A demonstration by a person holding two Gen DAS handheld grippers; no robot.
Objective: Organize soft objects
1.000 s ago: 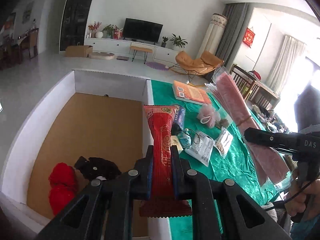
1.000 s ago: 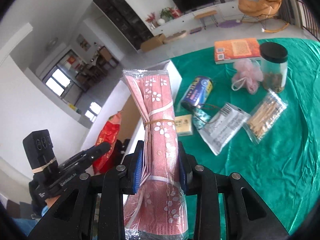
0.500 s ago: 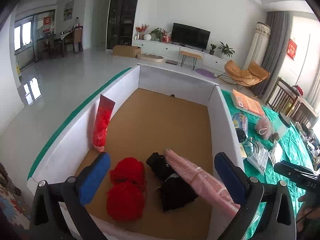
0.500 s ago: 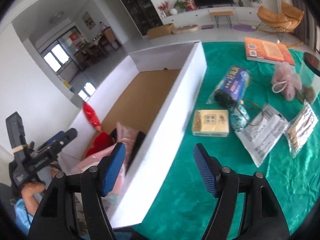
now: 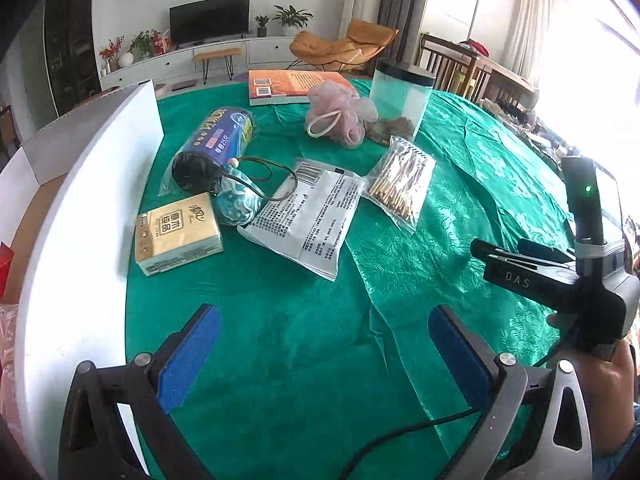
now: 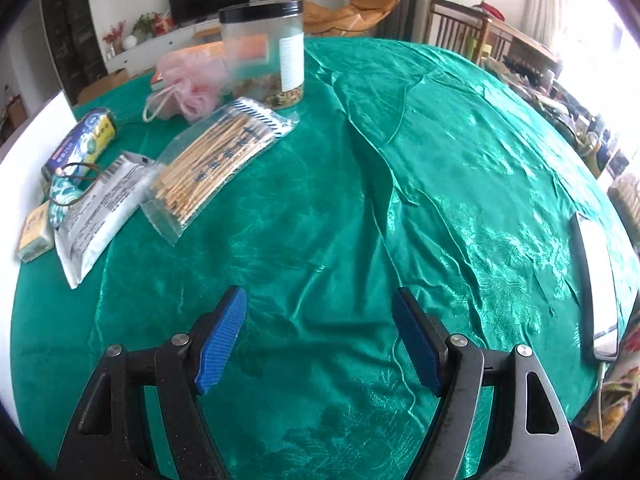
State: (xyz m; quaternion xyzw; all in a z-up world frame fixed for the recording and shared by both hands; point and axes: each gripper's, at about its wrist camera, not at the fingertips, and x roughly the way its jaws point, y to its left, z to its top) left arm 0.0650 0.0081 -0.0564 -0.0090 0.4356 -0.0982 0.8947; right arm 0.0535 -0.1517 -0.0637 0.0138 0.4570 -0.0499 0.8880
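Note:
Both grippers hover over the green tablecloth (image 5: 400, 280). My left gripper (image 5: 324, 344) is open and holds nothing. In front of it lie a yellow tissue pack (image 5: 178, 234), a teal pouch (image 5: 238, 200), a white packet (image 5: 308, 216) and a blue roll (image 5: 212, 148). Further back sits a pink bath puff (image 5: 340, 112). My right gripper (image 6: 320, 332) has its jaws opening over bare cloth, with nothing between them. The bath puff (image 6: 192, 80) and a bag of cotton swabs (image 6: 224, 156) lie to its far left. The white box's wall (image 5: 80, 208) stands at the left.
A clear jar with a black lid (image 6: 264, 52) and an orange book (image 5: 292, 86) stand at the back. A phone (image 6: 596, 280) lies near the table's right edge. Red and pink packets show just inside the box (image 5: 5, 268). Chairs stand beyond the table.
The left gripper let go of the red packet and the right let go of the pink bundle, both into the box. Both then swung right and down over the green table.

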